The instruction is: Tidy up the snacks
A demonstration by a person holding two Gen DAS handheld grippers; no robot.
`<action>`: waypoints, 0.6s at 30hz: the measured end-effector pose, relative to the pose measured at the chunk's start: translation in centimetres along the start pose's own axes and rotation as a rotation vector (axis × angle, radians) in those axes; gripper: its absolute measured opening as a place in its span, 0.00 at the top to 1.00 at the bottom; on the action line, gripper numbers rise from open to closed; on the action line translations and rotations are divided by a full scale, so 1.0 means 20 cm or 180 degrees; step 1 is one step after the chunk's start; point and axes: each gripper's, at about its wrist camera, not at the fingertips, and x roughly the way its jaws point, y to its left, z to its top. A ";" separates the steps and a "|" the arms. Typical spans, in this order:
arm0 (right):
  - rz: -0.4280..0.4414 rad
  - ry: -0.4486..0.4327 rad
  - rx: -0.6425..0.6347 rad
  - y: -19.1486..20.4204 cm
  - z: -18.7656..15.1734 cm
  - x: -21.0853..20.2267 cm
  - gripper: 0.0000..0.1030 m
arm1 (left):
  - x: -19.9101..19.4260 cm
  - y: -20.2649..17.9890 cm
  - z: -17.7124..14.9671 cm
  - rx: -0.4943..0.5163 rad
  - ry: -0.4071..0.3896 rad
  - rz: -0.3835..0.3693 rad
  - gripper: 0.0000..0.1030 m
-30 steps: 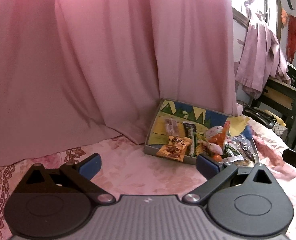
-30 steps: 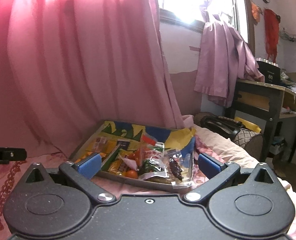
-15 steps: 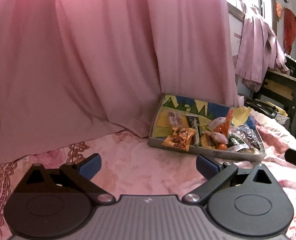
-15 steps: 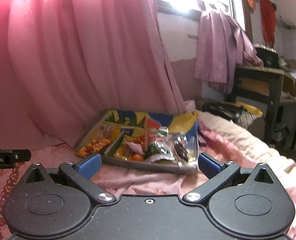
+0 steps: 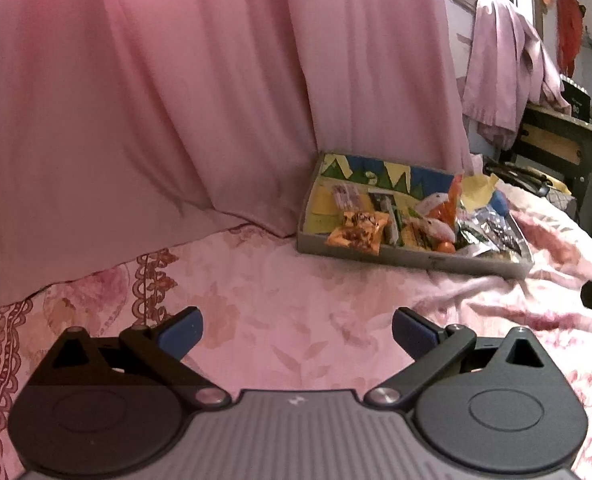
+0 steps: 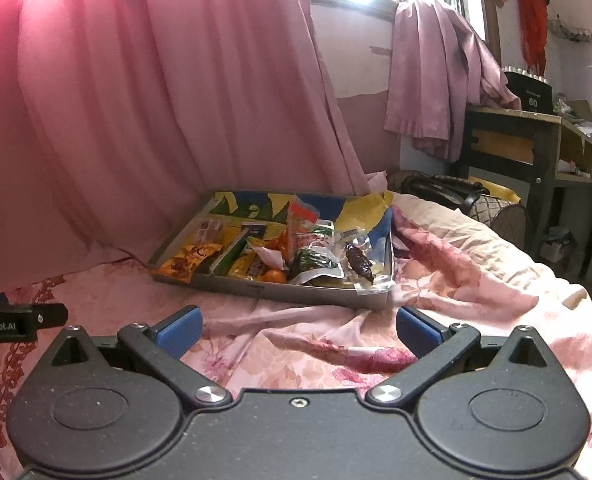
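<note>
A shallow grey tray sits on a pink flowered bedspread, its far side against a pink curtain. The snacks lie inside the tray in a loose, overlapping heap. An orange packet rests at the near left corner, hanging over the rim. A long green stick pack lies beside it. A clear pouch with green contents, a clear pouch with something dark inside and a small round orange fruit crowd the near right.

The left gripper and the right gripper both hover over the bedspread short of the tray — each with its fingers spread wide and nothing between them.

The heap would fit snacks waiting to be sorted or snacks already gathered in; the pictures do not settle which. Any pick is best made at a packet's free edge, one packet at a time, since the slippery wrappers overlap.

The tray's long axis runs left to right across both views, its near long wall facing the grippers. The stick pack lies slightly diagonal, its far end leaning right.
</note>
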 end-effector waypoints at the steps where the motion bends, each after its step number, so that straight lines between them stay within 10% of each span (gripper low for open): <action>1: 0.0004 -0.0002 0.0003 0.00 -0.01 -0.01 0.01 | 0.00 0.00 -0.01 0.0001 0.0006 -0.0006 0.00; 18: -0.0017 0.0130 0.0138 0.00 -0.10 -0.02 0.01 | -0.03 -0.04 -0.07 0.0084 0.0022 -0.0045 0.00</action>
